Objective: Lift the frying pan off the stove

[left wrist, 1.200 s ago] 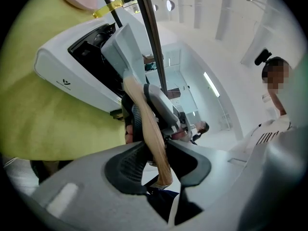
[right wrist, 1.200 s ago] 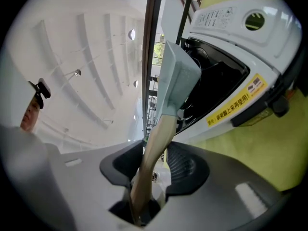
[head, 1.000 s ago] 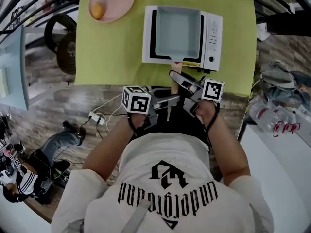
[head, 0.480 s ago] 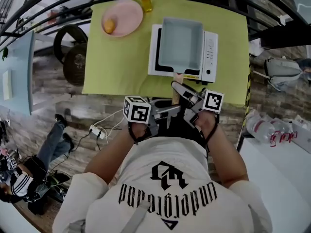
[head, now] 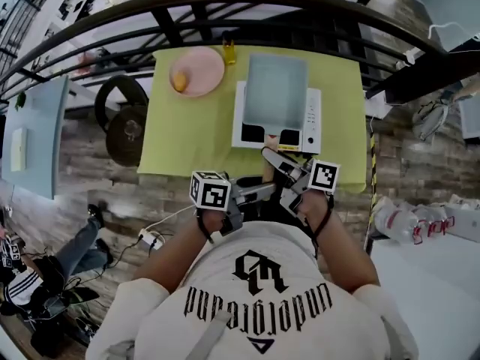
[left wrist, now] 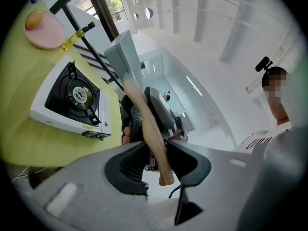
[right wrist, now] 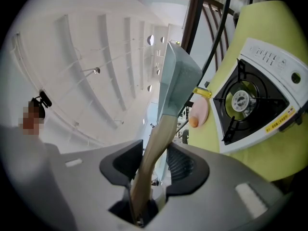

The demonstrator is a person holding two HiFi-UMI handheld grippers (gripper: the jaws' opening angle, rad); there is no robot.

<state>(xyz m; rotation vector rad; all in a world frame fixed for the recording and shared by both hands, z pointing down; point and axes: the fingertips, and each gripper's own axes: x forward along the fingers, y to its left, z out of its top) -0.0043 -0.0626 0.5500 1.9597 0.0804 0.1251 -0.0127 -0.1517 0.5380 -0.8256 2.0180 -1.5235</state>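
Note:
A square grey frying pan (head: pixel 276 88) with a wooden handle (head: pixel 271 136) hangs above the white single-burner stove (head: pixel 311 122) on the green table. In both gripper views the pan (left wrist: pixel 124 57) (right wrist: pixel 179 78) is clear of the bare black burner (left wrist: pixel 72 94) (right wrist: pixel 250 102). My left gripper (head: pixel 264 188) reaches in from the left and is shut on the handle (left wrist: pixel 150 129) near its end. Coming in from the right, my right gripper (head: pixel 272 158) is also shut on the handle (right wrist: pixel 153 153). Both point level.
A pink plate (head: pixel 196 71) with a small orange ball and a yellow bottle (head: pixel 229 51) stand at the table's (head: pixel 187 141) far left. Black railing bars (head: pixel 225 10) run beyond it. A person sits on the floor at lower left (head: pixel 37 283). A white counter (head: pixel 435 283) is at the right.
Both grippers have risen together with the pan, lifting it off the burner. The table and stove now look smaller and farther below.

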